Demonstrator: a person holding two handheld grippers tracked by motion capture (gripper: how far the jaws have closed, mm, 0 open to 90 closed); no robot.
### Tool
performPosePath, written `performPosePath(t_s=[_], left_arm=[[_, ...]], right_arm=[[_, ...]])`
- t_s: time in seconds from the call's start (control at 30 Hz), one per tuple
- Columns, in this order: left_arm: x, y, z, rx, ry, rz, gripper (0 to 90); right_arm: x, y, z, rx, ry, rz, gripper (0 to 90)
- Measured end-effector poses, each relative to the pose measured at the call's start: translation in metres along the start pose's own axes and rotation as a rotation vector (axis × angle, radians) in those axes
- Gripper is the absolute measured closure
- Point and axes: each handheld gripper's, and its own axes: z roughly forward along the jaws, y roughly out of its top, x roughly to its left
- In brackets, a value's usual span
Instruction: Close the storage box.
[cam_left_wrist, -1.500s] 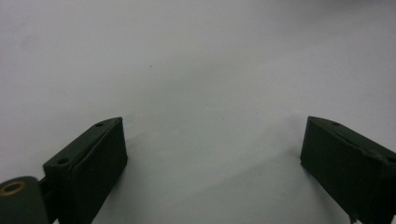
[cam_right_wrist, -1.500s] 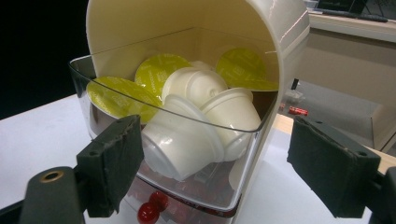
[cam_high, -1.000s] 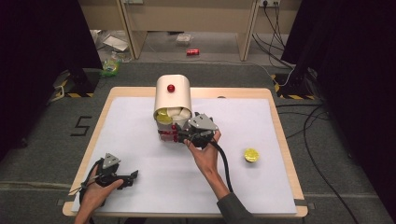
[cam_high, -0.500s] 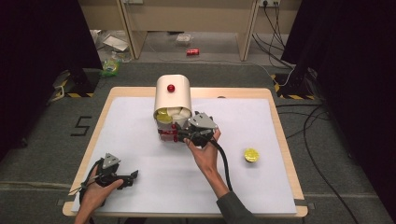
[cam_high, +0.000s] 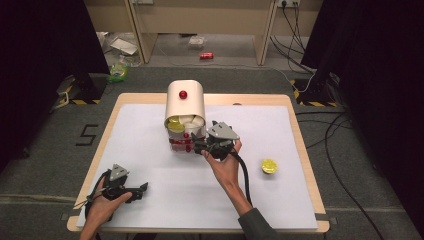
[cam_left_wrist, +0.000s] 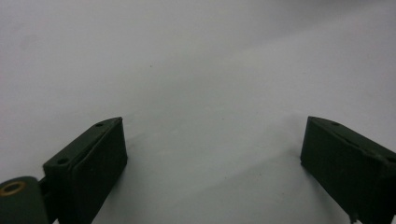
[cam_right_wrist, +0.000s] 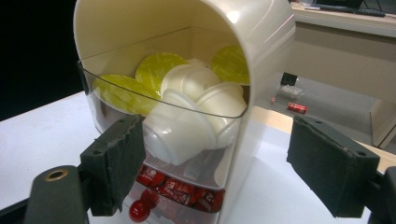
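Readable: a "5" marked on the floor (cam_high: 88, 135), left of table; red packets' print illegible.

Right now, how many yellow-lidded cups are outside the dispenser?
1. The yellow-lidded cup sits alone on the table, off beside the right gripper. More lie in the dispenser bin; some may be hidden.

Your grippers (cam_high: 131, 191) (cam_high: 200, 146) are black, each topped with a grey three-cornered plate, and a black cable (cam_high: 244, 175) trails from the right one. Each jaw is a flat block faced with a dark pad (cam_right_wrist: 122, 158), with a brass-ringed hole at its base. A dark grey sleeve (cam_high: 257, 226) covers your right forearm.
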Motion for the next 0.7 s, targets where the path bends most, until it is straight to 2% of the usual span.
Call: performPosePath(t_s=[0.33,0.7], left_arm=[[0.000,0.000,0.000,0.000,0.000,0.000,6.2],[0.000,0.000,0.000,0.001,0.000,0.000,6.2]], right_arm=[[-0.009,-0.002,-0.018,0.004,-0.004,-0.015,18.8],[-0.026,-0.010,-0.043,0.001,-0.029,-0.014,18.6]])
